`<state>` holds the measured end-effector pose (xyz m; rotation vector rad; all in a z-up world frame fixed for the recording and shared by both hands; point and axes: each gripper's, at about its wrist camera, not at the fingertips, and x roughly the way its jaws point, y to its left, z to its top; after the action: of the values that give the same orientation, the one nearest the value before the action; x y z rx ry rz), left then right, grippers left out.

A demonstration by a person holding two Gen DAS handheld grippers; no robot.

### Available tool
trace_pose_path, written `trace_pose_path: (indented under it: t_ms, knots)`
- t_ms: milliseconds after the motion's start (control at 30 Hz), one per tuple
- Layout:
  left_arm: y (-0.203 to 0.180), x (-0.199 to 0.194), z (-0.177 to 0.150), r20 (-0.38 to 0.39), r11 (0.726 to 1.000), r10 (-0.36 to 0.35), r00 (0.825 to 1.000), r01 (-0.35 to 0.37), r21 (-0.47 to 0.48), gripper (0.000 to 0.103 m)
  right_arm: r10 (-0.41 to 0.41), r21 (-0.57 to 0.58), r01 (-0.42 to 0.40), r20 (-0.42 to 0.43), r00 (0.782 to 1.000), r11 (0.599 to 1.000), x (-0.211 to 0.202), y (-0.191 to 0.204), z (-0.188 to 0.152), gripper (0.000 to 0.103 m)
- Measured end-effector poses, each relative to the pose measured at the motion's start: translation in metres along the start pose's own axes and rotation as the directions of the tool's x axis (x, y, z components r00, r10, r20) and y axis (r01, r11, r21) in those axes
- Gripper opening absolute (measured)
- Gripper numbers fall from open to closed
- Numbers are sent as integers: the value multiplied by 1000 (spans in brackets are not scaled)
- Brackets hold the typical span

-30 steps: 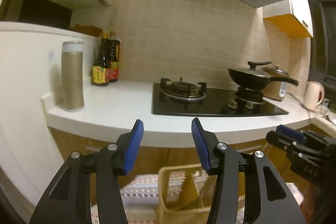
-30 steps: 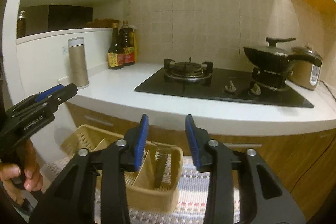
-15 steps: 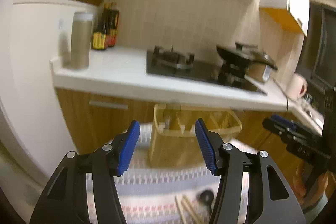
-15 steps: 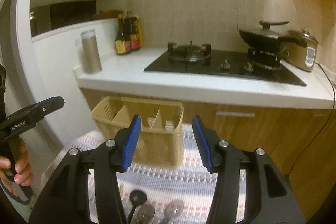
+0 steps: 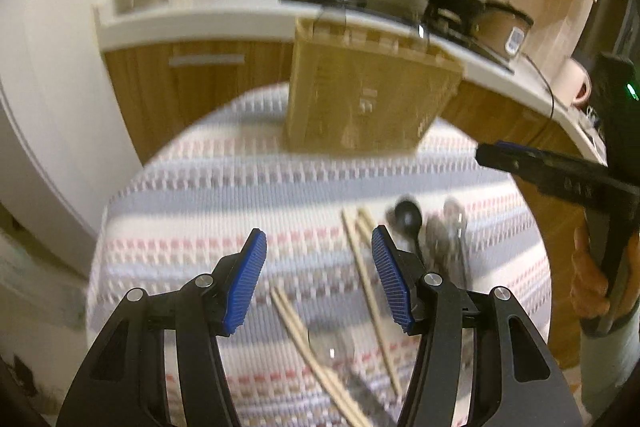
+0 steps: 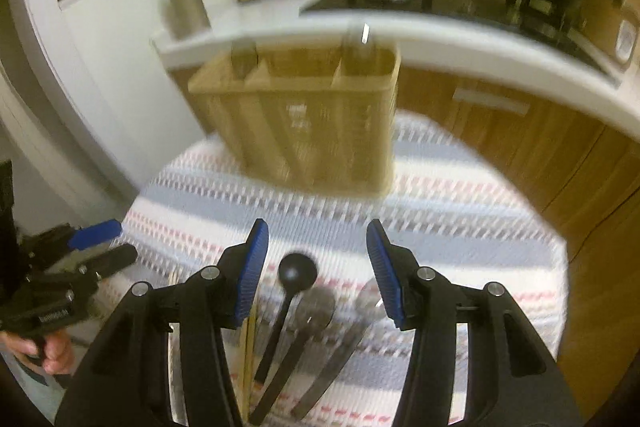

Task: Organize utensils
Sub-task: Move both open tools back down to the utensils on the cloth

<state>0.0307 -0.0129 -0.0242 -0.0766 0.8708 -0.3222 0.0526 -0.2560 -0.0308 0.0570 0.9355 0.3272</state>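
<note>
While both stand open, grippers (image 5: 318,281) (image 6: 317,267) above utensils (image 6: 304,311)

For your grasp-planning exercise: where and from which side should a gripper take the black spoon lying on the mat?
Grip the black spoon by its thin straight handle, midway along, coming down from above with the pads across it. It lies flat on the mat; its round bowl is broad, and a grey spoon lies close on one side.
</note>
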Motion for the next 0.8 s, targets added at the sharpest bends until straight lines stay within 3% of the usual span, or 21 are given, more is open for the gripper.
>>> trace_pose_path:
  t_ms: [100, 200, 433, 733, 800]
  knots:
    - [3, 8, -15, -26, 1000, -9, 1000, 9, -2, 53, 33, 43, -30, -81, 996, 999, 23, -6, -6, 48]
    - [10, 22, -22, -67, 997, -71, 995, 69, -30, 53, 62, 77, -53, -129, 990, 996, 38, -8, -10, 48]
    - [23, 47, -34, -154, 981, -184, 971, 172, -90, 52, 58, 50, -50, -159, 986, 997, 51, 1, -10, 48]
    - [11, 51, -49, -229, 976, -217, 949, 210, -53, 52, 42, 33, -36, -201, 979, 999, 73, 9, -13, 48]
    - [4, 49, -54, -233, 979, -203, 951, 202, -25, 51, 38, 37, -31, -211, 977, 999, 79, 10, -14, 48]
